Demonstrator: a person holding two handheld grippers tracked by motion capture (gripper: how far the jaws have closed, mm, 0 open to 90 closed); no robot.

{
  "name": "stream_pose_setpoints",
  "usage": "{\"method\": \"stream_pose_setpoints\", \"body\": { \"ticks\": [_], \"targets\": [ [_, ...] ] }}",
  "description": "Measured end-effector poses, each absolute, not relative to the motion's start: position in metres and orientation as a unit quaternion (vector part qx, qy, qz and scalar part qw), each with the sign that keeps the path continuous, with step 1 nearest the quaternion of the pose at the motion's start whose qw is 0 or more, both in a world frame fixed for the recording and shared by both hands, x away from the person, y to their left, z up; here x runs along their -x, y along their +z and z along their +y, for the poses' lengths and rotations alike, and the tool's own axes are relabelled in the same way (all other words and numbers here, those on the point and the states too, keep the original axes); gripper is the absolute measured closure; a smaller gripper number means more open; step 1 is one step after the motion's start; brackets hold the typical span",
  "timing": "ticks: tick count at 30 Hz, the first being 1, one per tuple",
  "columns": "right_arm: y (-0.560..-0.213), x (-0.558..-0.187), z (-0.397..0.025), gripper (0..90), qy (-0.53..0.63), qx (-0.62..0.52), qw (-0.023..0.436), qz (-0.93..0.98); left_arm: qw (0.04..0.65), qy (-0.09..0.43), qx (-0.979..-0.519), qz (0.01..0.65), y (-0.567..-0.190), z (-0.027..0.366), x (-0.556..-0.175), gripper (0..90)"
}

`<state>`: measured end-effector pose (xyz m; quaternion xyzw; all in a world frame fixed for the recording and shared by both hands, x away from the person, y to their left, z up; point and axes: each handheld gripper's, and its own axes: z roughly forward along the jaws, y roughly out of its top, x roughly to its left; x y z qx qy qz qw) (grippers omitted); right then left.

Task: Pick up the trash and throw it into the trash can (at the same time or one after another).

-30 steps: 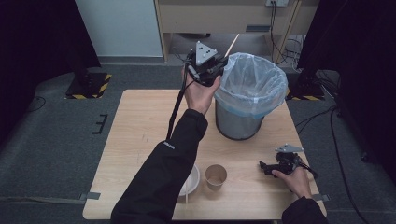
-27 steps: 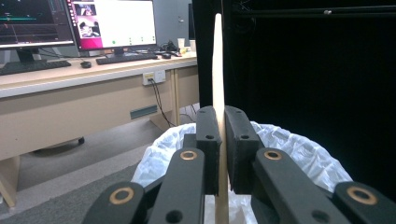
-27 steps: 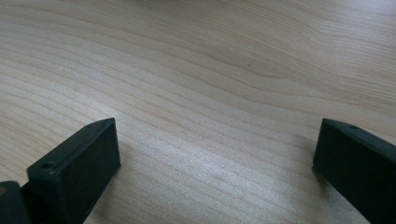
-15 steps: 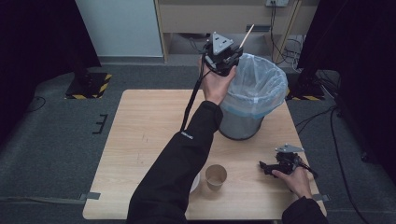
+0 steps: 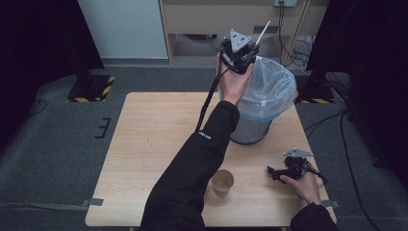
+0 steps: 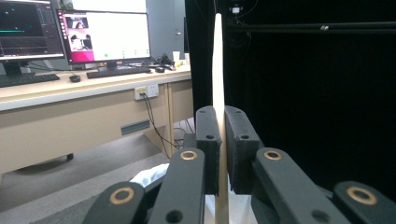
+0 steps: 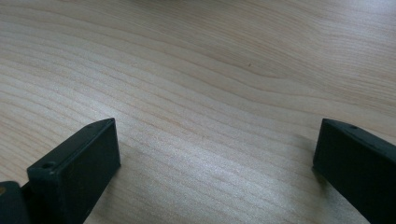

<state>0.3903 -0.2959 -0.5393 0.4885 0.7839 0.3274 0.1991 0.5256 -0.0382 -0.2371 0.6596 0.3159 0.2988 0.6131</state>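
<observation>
My left gripper (image 5: 249, 48) is raised above the near-left rim of a grey bin (image 5: 250, 130) lined with a clear plastic bag (image 5: 272, 91). It is shut on a thin wooden stick (image 5: 263, 31) that points up and to the right. In the left gripper view the stick (image 6: 217, 70) stands upright, pinched between the jaws of the left gripper (image 6: 221, 126), with a bit of the bag (image 6: 149, 176) below. My right gripper (image 5: 272, 172) lies on the table (image 5: 154, 134) at the front right, open, with bare wood (image 7: 210, 70) between the jaws of the right gripper (image 7: 215, 154).
A brown paper cup (image 5: 222, 182) stands upright near the table's front edge, between the left sleeve (image 5: 192, 183) and the right gripper. The left gripper's cable (image 5: 209, 101) hangs along the forearm. Behind the table is a desk (image 6: 70, 93) with monitors (image 6: 107, 35).
The left gripper has carried the stick to the right and farther back, from beside the bin to above its rim. The right gripper has stayed put.
</observation>
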Motion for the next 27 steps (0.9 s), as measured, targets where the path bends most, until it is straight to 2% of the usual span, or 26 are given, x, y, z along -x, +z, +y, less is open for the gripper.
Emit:
{"method": "stream_pose_setpoints", "body": {
  "ticks": [11,16,19,27],
  "targets": [
    [-0.539,-0.390,-0.296,0.8,0.328,-0.489,0.199,0.783,0.617,0.288,-0.659,0.320,-0.247,-0.047,-0.540,83.7],
    [-0.539,-0.390,-0.295,0.8,0.328,-0.487,0.195,0.785,0.625,0.266,-0.660,0.322,-0.250,-0.042,-0.548,69.3],
    [-0.539,-0.390,-0.295,0.8,0.329,-0.484,0.196,0.787,0.615,0.277,-0.670,0.310,-0.248,-0.035,-0.545,63.0],
    [-0.539,-0.390,-0.295,0.8,0.329,-0.483,0.195,0.788,0.615,0.274,-0.677,0.296,-0.235,-0.006,-0.523,52.2]
  ]
}}
